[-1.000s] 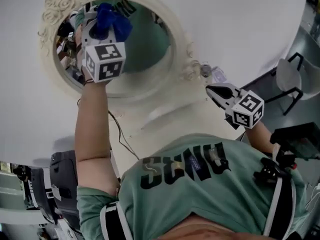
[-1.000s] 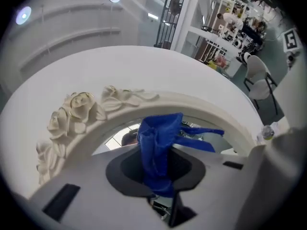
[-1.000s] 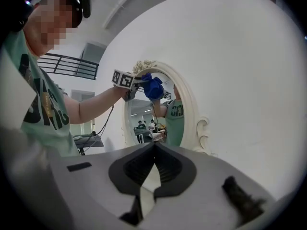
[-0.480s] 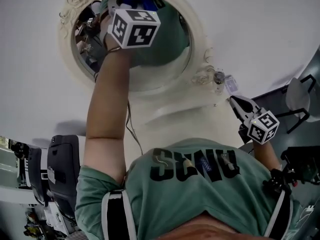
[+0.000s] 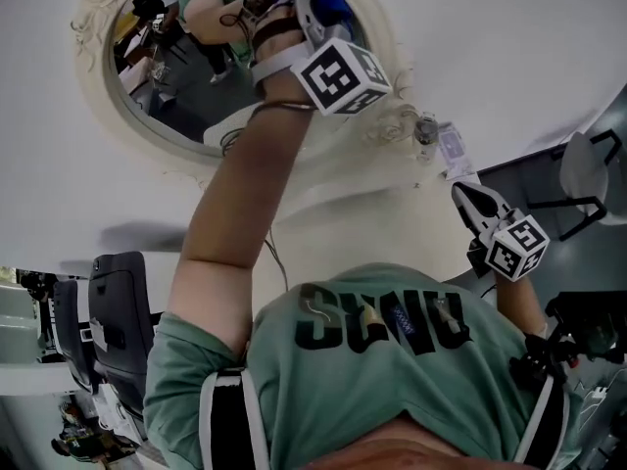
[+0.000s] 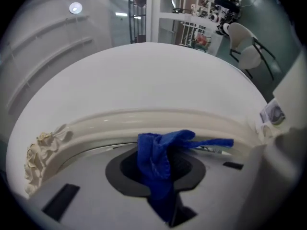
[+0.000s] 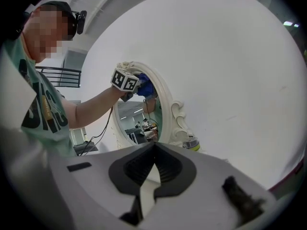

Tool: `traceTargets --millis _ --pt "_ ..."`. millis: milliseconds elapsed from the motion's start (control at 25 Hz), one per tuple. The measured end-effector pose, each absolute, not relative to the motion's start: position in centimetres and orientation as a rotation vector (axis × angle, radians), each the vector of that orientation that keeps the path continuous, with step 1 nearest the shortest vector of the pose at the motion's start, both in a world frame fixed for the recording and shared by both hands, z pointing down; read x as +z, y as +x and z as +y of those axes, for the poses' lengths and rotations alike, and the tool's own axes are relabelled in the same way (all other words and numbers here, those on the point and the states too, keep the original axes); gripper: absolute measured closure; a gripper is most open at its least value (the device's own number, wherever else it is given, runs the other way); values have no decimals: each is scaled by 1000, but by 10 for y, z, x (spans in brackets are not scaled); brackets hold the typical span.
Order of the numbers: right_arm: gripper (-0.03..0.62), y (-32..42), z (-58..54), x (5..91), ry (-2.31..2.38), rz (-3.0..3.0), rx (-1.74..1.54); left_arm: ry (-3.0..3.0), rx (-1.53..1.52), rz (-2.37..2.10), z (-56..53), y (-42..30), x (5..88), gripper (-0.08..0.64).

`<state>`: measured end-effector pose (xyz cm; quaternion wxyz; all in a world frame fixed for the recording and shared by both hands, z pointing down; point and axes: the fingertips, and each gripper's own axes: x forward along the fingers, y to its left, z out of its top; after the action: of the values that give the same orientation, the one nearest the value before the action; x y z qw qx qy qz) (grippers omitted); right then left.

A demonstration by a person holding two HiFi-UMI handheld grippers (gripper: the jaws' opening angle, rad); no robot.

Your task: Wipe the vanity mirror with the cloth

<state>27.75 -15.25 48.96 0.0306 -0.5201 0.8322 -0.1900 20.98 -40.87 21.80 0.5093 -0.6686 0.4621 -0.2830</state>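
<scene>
The right gripper point(image 5: 460, 190) hangs nearest, jaws pressed together on nothing, right of the vanity mirror point(image 5: 94, 86). Farther off, the raised left gripper point(image 6: 164, 151) pinches the blue cloth point(image 6: 153, 172) at the mirror's right rim on the white wall point(image 5: 509, 47).

Right gripper point(image 7: 154, 145) jaws pinched together empty, left gripper point(image 7: 138, 88) holding crumpled blue cloth point(image 7: 145, 86) at the cream ornate-framed oval mirror's point(image 7: 143, 123) top edge.

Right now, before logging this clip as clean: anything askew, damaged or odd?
Nothing stands out. The left gripper holds the blue cloth at the rim of the mirror; its frame looks whole; the right gripper is shut, empty.
</scene>
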Motion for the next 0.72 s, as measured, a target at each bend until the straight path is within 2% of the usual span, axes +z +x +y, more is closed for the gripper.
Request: traceTargets --millis 200,360,520,720 --pt "584 282 -153 515 -1604 2551 -681 -1523 -815 936 -403 236 333 474" --pt "584 287 -156 540 -1598 2548 -765 -1531 -1031 720 -399 224 467 474" --pt "584 283 -158 558 -1587 2563 -832 -1217 -1286 579 -408 139 565 482" --pt "584 268 -166 570 -1550 2600 -871 -1253 -1473 507 -416 40 621 486"
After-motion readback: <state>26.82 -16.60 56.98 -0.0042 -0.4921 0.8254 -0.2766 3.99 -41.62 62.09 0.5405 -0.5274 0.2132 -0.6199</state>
